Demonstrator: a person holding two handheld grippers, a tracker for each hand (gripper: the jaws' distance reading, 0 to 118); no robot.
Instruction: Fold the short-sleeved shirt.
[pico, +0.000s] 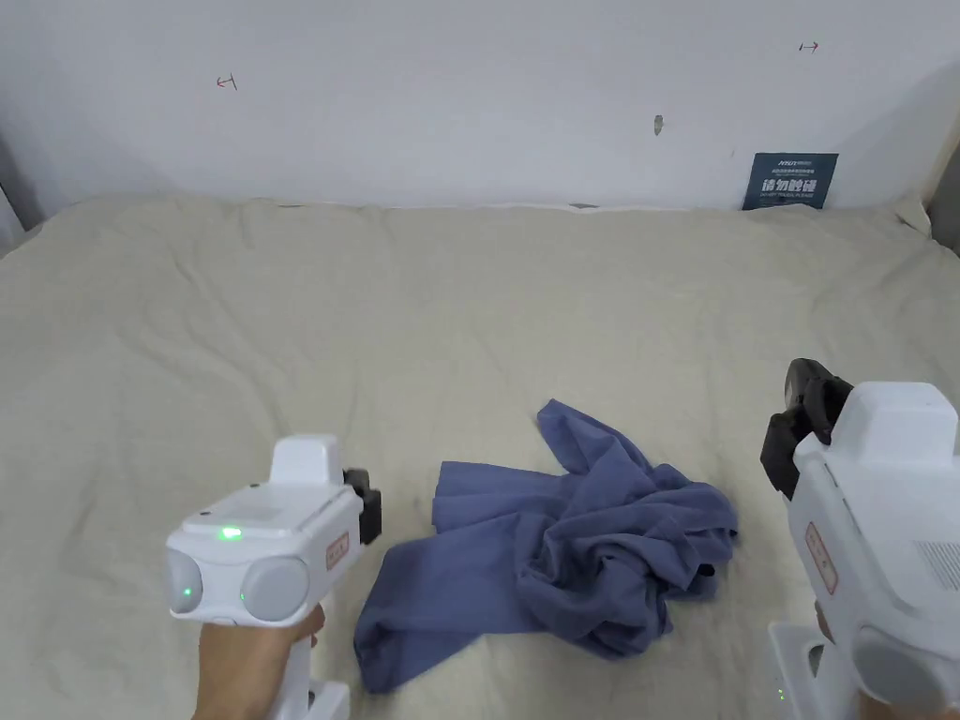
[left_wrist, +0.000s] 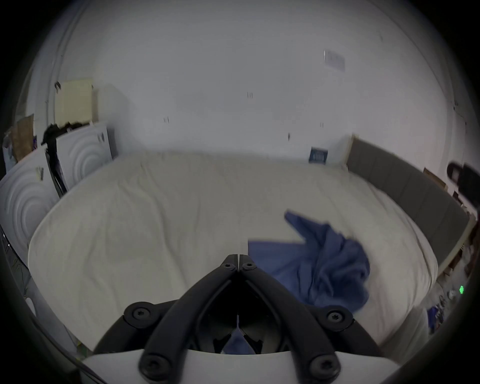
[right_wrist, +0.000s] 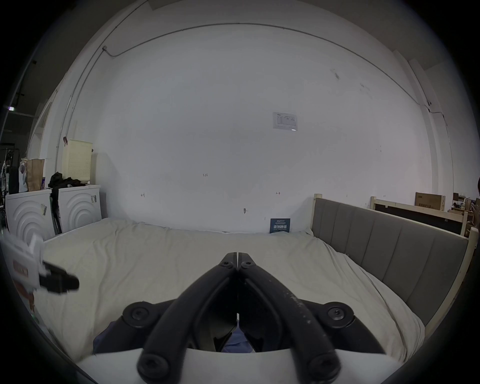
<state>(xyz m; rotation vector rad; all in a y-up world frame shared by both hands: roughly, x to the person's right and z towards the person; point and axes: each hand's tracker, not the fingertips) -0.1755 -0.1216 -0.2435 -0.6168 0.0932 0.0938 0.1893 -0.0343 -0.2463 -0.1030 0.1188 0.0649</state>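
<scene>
Shirt (pico: 562, 553): crumpled on bed (pico: 281, 328), unfolded | left gripper (left_wrist: 238, 256), right gripper (right_wrist: 237, 253): fingers together, nothing clamped | folding not started

In the right gripper view, the crumpled blue short-sleeved shirt (right_wrist: 235, 340) shows as slivers behind the right gripper (right_wrist: 237, 256), at the bottom centre. The left gripper view is blurred, smearing the shirt's folds. In the head view, the right edge crops the white right gripper's body; the small blue wall sign (pico: 790, 180) is too small to make out.
</scene>
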